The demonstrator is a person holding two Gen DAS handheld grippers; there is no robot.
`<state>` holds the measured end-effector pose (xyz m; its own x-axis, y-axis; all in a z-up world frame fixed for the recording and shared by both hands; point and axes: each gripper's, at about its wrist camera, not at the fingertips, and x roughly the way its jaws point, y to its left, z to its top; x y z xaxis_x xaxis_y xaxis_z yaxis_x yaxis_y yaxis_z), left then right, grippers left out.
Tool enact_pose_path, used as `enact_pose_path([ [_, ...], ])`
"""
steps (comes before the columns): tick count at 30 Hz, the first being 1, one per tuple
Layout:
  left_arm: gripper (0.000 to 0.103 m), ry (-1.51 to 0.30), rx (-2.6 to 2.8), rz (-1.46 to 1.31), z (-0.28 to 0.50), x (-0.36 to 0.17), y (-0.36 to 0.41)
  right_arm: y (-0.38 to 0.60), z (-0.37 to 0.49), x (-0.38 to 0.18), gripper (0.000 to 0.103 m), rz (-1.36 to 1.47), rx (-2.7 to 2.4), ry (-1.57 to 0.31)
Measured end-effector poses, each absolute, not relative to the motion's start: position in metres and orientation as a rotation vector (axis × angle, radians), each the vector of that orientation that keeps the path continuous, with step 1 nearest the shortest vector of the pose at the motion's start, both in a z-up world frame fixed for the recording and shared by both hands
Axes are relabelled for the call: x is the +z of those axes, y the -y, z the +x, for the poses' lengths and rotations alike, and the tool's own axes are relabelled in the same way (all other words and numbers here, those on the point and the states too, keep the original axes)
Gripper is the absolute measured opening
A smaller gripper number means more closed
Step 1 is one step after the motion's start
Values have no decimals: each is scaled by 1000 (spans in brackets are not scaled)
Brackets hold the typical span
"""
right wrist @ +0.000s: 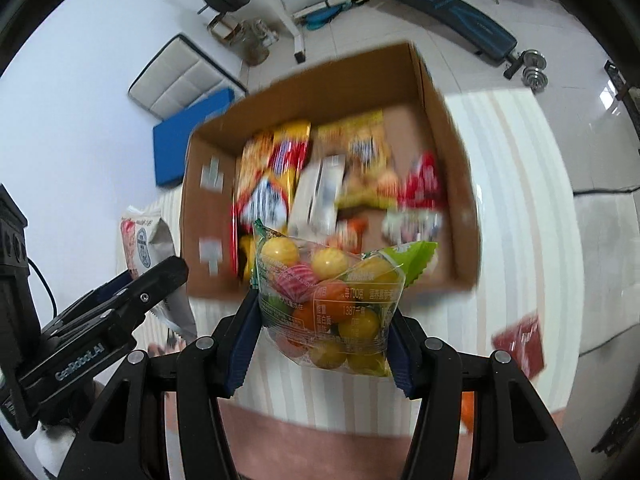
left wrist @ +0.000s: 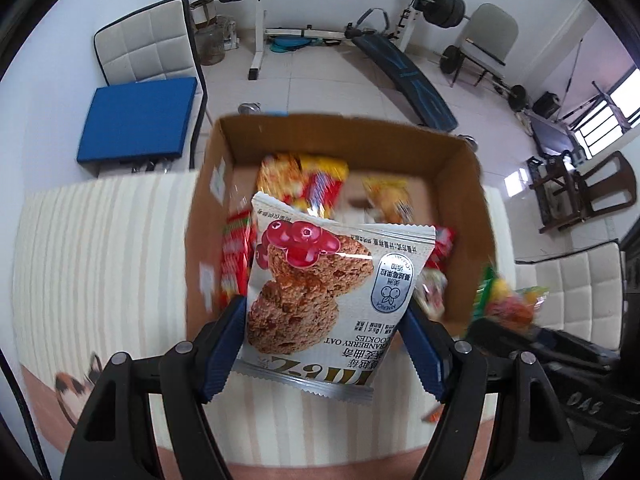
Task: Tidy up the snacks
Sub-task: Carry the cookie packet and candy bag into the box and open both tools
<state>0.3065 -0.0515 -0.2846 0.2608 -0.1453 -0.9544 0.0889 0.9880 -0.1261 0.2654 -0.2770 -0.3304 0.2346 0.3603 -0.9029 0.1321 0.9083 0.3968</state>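
my left gripper clamps the cookie packet; my right gripper grips the candy bag; both hang before the cardboard box

The room has plain white walls and a pale tiled floor, with daylight coming through a window at the right. A barbell rack and a dark sit-up bench stand by the far wall, and a white padded chair holds a blue cushion. A striped cream cloth covers the table, and 1 dark wooden chair stands near the window.
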Motion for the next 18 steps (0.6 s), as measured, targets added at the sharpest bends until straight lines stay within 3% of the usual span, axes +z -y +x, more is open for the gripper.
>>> enact_pose_path([
  [11, 73, -1442, -58, 25, 440, -345, 35, 303, 392, -359, 60, 426, 9, -1351],
  [18, 74, -1504, -45, 6, 470, -374, 28, 310, 423, -388, 61, 408, -54, -1386],
])
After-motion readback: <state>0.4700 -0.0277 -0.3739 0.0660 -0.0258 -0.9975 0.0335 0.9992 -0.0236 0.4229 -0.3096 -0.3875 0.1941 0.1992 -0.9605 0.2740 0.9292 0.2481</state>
